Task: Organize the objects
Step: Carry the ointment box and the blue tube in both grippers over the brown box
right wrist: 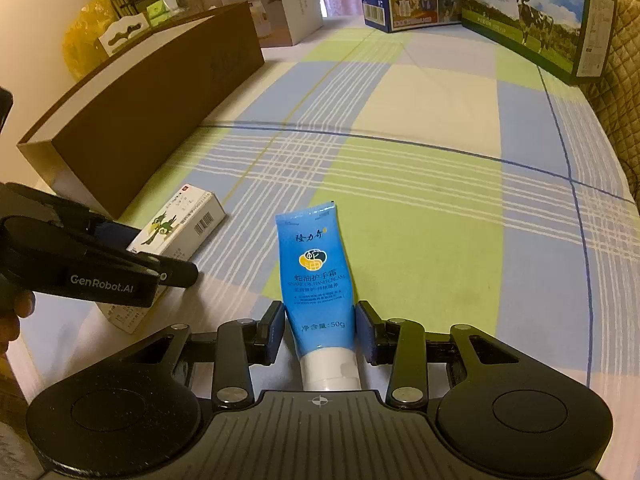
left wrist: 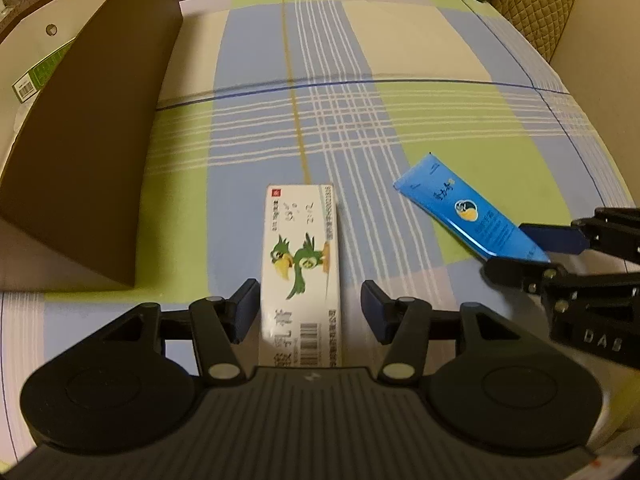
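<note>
— Left gripper [left wrist: 306, 312]?
— Jaws apart, straddling the white carton [left wrist: 300, 276] with a green bird print and barcode, flat on the plaid cloth [left wrist: 420, 120]; right pad clear of it. "GenRobot.AI" along the side.
— Right gripper [right wrist: 320, 330]?
— Clamped on the blue tube [right wrist: 318, 280]: "SNAKE OIL HAND CREAM", "50g", white cap rearward, lying on the cloth.
— Behind?
— Brown box [right wrist: 160, 108]; milk carton [right wrist: 528, 20] reading "PURE MILK".

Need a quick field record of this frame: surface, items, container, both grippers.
surface: plaid cloth
white carton: lies flat between the left gripper pads; a gap shows on one side
blue tube: between the right gripper pads, cap toward the camera
brown box: open-topped, beside the carton
left gripper: open
right gripper: shut on blue tube
</note>
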Demonstrator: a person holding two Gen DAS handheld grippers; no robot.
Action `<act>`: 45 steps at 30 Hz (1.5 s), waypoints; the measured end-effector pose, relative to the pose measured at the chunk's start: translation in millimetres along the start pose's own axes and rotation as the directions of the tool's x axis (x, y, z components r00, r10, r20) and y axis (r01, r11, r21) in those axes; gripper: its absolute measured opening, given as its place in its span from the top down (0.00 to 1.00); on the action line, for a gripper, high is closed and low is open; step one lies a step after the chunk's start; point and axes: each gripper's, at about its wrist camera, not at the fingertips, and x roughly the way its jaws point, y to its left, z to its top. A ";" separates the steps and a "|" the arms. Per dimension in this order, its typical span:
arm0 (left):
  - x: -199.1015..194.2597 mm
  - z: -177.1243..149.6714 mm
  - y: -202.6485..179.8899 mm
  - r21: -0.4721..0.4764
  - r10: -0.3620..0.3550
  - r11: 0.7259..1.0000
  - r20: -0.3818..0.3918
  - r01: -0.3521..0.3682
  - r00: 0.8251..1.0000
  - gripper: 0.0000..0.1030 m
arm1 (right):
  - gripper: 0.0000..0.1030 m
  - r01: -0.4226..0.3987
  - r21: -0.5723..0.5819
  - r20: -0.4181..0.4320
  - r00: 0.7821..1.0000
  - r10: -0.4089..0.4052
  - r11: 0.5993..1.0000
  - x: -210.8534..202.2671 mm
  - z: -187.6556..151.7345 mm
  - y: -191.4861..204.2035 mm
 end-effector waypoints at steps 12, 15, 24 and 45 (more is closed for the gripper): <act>-1.2 -1.3 1.9 -0.005 0.005 1.000 0.000 -0.005 1.000 0.62 | 0.63 0.062 -0.011 0.004 0.998 -0.062 0.998 7.2 4.1 10.0; -1.2 -1.2 2.1 -0.007 0.006 1.000 0.000 -0.006 1.000 0.62 | 0.59 0.056 0.004 0.001 0.998 -0.056 0.998 9.7 8.5 9.2; -1.8 -3.2 3.8 0.001 0.003 1.000 0.005 -0.003 1.000 0.62 | 0.63 0.083 -0.042 -0.007 0.997 -0.083 0.996 14.7 10.4 13.9; -6.5 -4.3 5.9 -0.008 -0.011 1.000 -0.005 0.011 1.000 0.68 | 0.64 0.003 0.064 -0.029 1.000 -0.001 0.998 10.2 8.2 6.9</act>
